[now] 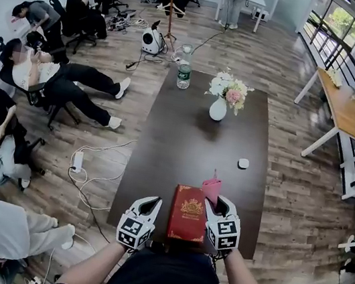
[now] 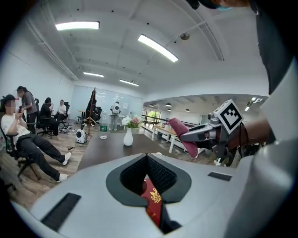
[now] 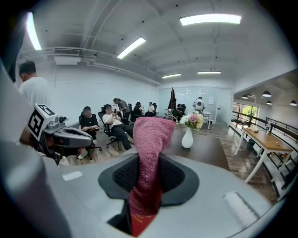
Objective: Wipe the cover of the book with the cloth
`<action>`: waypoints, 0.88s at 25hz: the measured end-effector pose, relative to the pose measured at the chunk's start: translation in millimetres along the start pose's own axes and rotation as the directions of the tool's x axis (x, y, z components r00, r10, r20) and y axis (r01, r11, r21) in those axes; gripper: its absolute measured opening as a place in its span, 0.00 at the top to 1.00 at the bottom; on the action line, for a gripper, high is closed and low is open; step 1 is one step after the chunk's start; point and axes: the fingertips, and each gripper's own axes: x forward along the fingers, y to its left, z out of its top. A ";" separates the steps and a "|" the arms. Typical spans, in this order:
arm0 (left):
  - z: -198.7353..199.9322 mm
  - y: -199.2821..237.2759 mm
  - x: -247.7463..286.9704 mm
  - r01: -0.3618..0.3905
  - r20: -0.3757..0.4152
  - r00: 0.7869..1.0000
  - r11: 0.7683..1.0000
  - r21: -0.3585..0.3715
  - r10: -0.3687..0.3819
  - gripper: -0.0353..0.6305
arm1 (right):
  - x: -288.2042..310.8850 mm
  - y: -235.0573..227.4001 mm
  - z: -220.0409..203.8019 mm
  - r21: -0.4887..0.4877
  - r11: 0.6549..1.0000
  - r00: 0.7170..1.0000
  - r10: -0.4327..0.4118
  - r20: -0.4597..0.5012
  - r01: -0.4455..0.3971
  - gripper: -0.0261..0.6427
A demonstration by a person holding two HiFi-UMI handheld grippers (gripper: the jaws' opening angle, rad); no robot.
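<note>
- Underneath everything, a wooden plank floor [image 1: 279, 183] runs across the room, and several people sit in office chairs [image 1: 72, 85] along its left side, well apart from the work area.
- Next, a long dark brown table [image 1: 165, 136] stretches away from the person who holds the grippers.
- Then the red book [image 1: 188, 213] lies flat at the near edge of the table, between the two grippers, with its gold-crested cover facing up.
- Beside the book's left edge sits the left gripper [image 1: 151, 203]. Its own view shows the jaws drawn together at the tips with nothing pinched between them, and a strip of the red cover showing beneath.
- At the book's far right corner is the right gripper [image 1: 214, 202], raised a little above the table. Its jaws are clamped on the pink cloth [image 1: 211, 188].
- From those jaws the cloth stands up as a folded wad beyond the tips, over the book's upper right corner. Whether it touches the cover cannot be told.
- Farther up the table stands a white vase [image 1: 218, 109] holding pale and pink flowers [image 1: 230, 88].
- At the far left corner of the table stands a clear bottle [image 1: 184, 71] with a green label.
- Lastly, a small white object [image 1: 243, 163] lies near the right edge, between the vase and the book.
</note>
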 end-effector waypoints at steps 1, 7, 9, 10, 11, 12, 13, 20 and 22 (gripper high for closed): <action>-1.8 -0.3 0.3 -0.013 -0.006 1.000 1.000 -0.003 0.013 0.95 | 2.5 -1.9 -2.3 0.001 1.000 1.000 0.014 -0.002 -0.014 0.79; -14.8 -11.8 10.5 -0.077 -0.041 0.996 0.997 -0.009 0.077 0.95 | 17.3 -20.2 -22.9 0.004 0.996 0.996 0.086 -0.011 -0.086 0.79; -21.2 -20.2 13.2 -0.087 -0.056 0.995 0.996 0.001 0.087 0.95 | 23.6 -23.2 -32.9 0.004 0.993 0.993 0.119 -0.020 -0.119 0.79; -25.2 -24.1 14.5 -0.089 -0.065 0.994 0.996 0.007 0.089 0.95 | 27.3 -24.0 -37.9 0.005 0.991 0.991 0.135 -0.026 -0.135 0.79; -29.6 -27.4 16.2 -0.091 -0.077 0.993 0.996 0.011 0.091 0.95 | 31.5 -24.9 -42.6 0.007 0.989 0.988 0.149 -0.033 -0.149 0.79; -34.6 -30.1 18.1 -0.092 -0.092 0.991 0.996 0.013 0.093 0.95 | 35.8 -25.6 -47.0 0.009 0.987 0.986 0.163 -0.041 -0.163 0.79; -40.0 -32.4 20.3 -0.093 -0.108 0.990 0.996 0.012 0.094 0.95 | 40.2 -26.0 -50.9 0.010 0.984 0.983 0.176 -0.049 -0.176 0.79; -89.9 -40.2 46.1 -0.060 -0.232 0.971 0.998 0.004 0.059 0.95 | 77.3 -14.7 -70.7 -0.022 0.960 0.955 0.275 -0.115 -0.279 0.79; -106.5 -43.0 53.4 -0.041 -0.273 0.961 0.999 -0.004 0.038 0.95 | 87.6 -9.9 -75.8 -0.036 0.952 0.945 0.297 -0.135 -0.304 0.79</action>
